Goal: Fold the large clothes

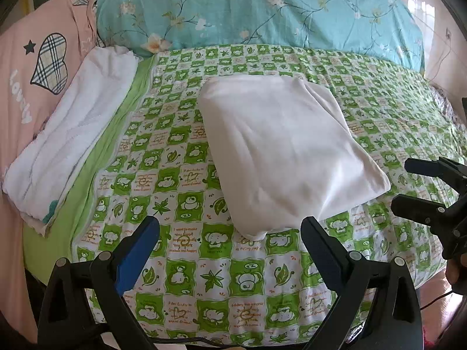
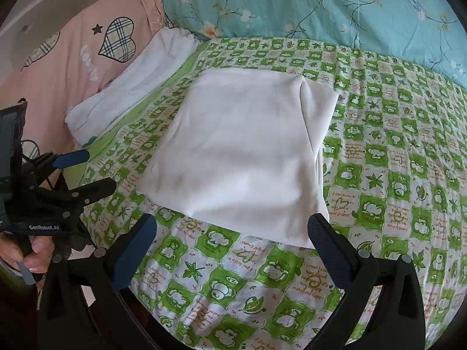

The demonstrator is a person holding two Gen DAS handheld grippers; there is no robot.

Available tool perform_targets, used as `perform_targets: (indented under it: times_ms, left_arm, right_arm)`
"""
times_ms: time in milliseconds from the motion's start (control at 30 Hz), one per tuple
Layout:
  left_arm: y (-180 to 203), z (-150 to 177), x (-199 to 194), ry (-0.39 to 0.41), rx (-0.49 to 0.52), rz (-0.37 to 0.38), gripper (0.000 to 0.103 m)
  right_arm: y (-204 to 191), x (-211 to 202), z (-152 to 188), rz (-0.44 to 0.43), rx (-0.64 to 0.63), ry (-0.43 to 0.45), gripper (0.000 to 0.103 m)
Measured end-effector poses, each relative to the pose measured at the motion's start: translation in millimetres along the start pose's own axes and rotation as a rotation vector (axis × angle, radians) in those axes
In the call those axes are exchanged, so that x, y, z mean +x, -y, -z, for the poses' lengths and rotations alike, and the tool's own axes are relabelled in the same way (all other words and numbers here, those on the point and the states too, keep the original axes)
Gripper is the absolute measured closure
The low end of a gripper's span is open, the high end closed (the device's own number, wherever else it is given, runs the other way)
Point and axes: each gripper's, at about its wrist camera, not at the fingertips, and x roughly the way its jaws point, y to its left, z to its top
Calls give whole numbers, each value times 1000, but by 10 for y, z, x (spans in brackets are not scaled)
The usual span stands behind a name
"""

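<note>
While both my grippers hang just short of the bed's near edge, I read the scene from the left: a pink pillow (image 1: 35, 67) with a plaid heart, then a rolled white towel (image 1: 73, 134) on the plain green border of the bedsheet (image 1: 204, 285), both well clear of my work. My left gripper (image 1: 230, 233) is spread wide and holds nothing. In the middle of the checked sheet lies the white garment (image 1: 289, 145), already folded into a rough rectangle, its near corner just beyond my fingertips. It looks light, soft and limp, several layers thick, so it should sag if lifted by one point; I judge the layered edge on its right side, and the near corners, the best places to pinch through all layers at once. My right gripper (image 2: 233, 230) is likewise wide open and empty, hovering over the garment's near edge. A blue floral quilt (image 2: 321, 8) lies along the far side.
</note>
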Motion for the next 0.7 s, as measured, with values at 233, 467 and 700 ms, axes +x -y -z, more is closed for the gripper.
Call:
perform_targets:
  times_ms: [233,467,700]
  left_arm:
    - [-5,13,-34,7,-4,1,5]
    - [-7,16,-56,12,-1,4,5]
    - [17,18,-92,16,3,6,5]
  right_arm:
    - [-30,-30,9,1,-5,5,0]
    - [-28,-64,19,4,-5,11,0]
    - [-50,-67,26,6,-2,12,0]
